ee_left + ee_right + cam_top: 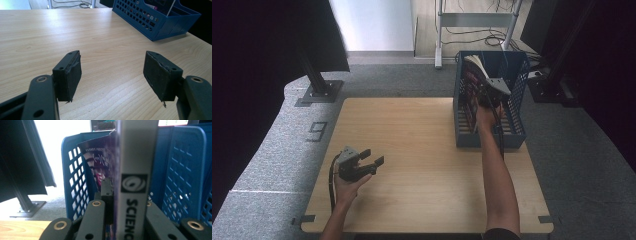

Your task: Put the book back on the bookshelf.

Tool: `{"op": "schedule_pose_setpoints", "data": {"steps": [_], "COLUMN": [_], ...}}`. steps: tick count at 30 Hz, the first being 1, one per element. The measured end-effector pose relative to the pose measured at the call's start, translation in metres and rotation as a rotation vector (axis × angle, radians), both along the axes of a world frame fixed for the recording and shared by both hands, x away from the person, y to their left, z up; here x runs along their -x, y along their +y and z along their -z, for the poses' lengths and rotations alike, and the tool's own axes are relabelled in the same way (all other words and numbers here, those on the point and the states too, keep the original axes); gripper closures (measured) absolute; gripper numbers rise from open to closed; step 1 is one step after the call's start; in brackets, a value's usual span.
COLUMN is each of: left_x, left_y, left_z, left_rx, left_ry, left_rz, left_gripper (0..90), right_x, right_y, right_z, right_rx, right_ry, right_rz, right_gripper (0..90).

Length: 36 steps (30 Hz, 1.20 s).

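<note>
While the right tongs [117, 202] clamp on the spine of a book [135, 170] standing upright inside the blue basket [517, 95] at the desk's [422, 150] far right, the left tongs [371, 161] hover low over the near left of the desk, jaws wide apart and holding nothing. More books [469, 95] lean beside it in the basket.

In the right gripper view, the book [136, 180] spine runs off the top and bottom edges, its lettering cut at "SCIENC", and it covers most of the right gripper [125, 202] pads. In the high view, upper right, the blue basket [517, 120] contents are too small to read
</note>
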State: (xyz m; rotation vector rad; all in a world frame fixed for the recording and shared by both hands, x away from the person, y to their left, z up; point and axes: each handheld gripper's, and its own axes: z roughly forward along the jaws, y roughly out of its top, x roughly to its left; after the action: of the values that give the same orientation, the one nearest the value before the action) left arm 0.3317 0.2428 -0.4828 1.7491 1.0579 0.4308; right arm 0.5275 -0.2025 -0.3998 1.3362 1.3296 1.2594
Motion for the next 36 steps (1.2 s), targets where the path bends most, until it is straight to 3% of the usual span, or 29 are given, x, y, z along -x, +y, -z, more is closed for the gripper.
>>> {"op": "schedule_pose_setpoints", "data": {"steps": [6,12,17,20,29,33,36], "left_x": [0.000,0.001,0.002,0.002,0.003,0.003,0.002], "left_y": [0.001,0.000,-0.001,-0.002,-0.003,-0.004,-0.005], "left_z": [0.000,-0.001,-0.001,-0.002,-0.003,-0.002,-0.001], "left_rx": [0.003,0.004,0.009,0.006,0.005,0.003,-0.001], "left_ry": [0.000,-0.002,-0.004,0.000,-0.002,-0.001,0.001], "left_rz": [0.001,0.004,0.006,0.013,0.020,0.021,0.022], "left_gripper": [30.7,30.7,30.7,30.6,30.5,30.5,30.6], "right_x": [-0.005,-0.003,0.002,0.005,0.009,0.009,0.008], "right_y": [0.005,0.022,0.038,0.044,0.041,0.040,0.040], "right_z": [0.005,0.008,0.009,0.009,0.011,0.014,0.016], "right_rx": [-0.029,-0.020,0.043,0.101,0.110,0.116,0.143], "right_ry": [-0.006,-0.017,-0.003,0.009,0.062,0.075,0.056], "right_rz": [-0.006,-0.051,-0.138,-0.159,-0.171,-0.157,-0.143], "right_gripper": [81.5,80.9,75.7,72.3,66.5,74.6,77.8]}}
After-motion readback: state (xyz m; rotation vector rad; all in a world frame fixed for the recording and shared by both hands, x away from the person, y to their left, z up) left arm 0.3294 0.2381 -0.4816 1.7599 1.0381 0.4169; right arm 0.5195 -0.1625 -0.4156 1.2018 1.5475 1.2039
